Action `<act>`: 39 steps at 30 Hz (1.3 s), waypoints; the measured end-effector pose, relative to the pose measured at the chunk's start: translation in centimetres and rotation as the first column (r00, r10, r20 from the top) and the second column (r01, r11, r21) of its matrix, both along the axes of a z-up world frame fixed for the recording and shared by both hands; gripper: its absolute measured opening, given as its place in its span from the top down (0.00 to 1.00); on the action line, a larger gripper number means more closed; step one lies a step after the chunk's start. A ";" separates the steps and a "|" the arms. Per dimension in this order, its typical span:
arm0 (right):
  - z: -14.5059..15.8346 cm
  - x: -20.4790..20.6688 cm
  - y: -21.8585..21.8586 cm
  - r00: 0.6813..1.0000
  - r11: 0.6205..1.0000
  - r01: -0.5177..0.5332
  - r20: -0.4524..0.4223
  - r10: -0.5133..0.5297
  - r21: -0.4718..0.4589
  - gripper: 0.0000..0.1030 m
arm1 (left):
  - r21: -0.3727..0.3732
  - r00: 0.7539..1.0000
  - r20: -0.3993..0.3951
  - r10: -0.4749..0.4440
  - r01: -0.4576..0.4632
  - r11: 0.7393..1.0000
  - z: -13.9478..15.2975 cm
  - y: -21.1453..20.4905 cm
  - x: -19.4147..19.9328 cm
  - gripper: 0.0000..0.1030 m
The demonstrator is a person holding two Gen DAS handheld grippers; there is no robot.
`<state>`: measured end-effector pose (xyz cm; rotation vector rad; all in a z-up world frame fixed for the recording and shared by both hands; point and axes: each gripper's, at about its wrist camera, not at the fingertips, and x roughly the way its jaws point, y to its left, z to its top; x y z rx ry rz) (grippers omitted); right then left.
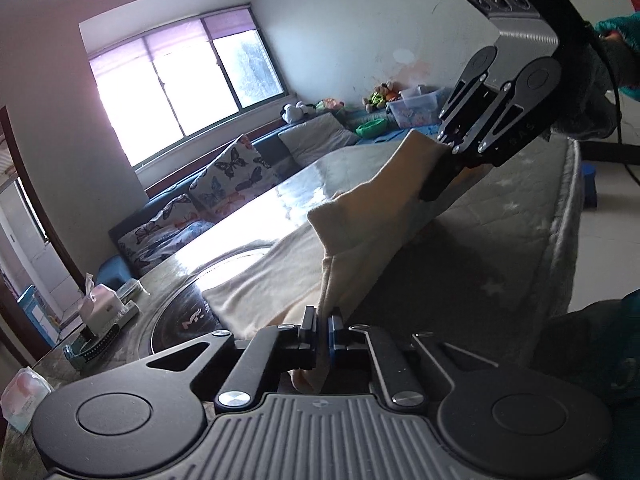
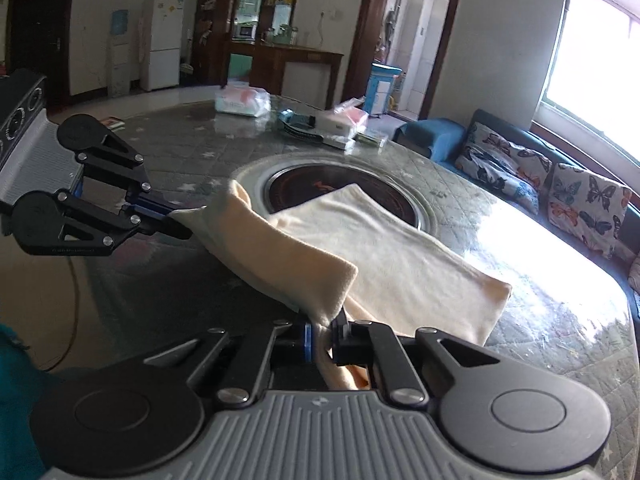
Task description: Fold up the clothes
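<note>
The cream garment (image 2: 400,264) is clamped at its near edge by both left tongs (image 1: 323,322) and right tongs (image 2: 325,330), its length stretched away across the worktop (image 2: 540,220)

Left black two-finger gripper (image 1: 323,322) points slightly downward, jaws clamped tight, its blue-backed pads nearly meeting on a pinch of cream fabric (image 1: 352,220). Right black two-finger gripper (image 2: 324,330) tilts more steeply down, jaws likewise squeezed together on the same fabric. From the left camera, the right gripper hangs up high; a teal sleeve (image 1: 618,30) shows behind it.
</note>
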<state>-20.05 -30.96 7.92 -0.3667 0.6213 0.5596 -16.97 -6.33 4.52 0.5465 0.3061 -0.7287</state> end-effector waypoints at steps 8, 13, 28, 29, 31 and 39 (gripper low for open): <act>2.7 -4.9 -0.2 0.997 0.997 -0.072 -0.037 0.072 0.005 0.93 | -0.039 0.999 -0.034 -0.018 0.016 0.999 2.2 1.0 -3.6 0.95; 3.1 -4.1 -0.3 0.997 0.998 -0.059 -0.054 0.060 0.017 0.93 | -0.064 0.999 -0.027 0.017 -0.019 0.998 2.6 0.4 -1.5 0.95; 2.4 9.8 -1.5 0.996 0.999 0.012 -0.093 -0.008 0.040 0.92 | -0.057 0.965 -0.127 0.229 -0.238 0.970 0.5 -3.7 13.8 0.95; 1.8 11.2 -1.4 0.995 0.999 0.026 -0.094 -0.023 0.037 0.92 | -0.048 0.959 -0.138 0.247 -0.255 0.966 -0.1 -4.0 14.7 0.95; 0.4 13.4 -1.5 0.991 0.998 0.051 -0.125 -0.045 0.046 0.92 | -0.027 0.949 -0.154 0.276 -0.283 0.959 -1.3 -4.7 16.2 0.95; -5.1 17.8 -2.7 0.966 0.971 0.218 -0.166 -0.200 0.096 0.81 | 0.014 0.917 -0.197 0.347 -0.352 0.936 -3.8 -6.2 19.6 0.92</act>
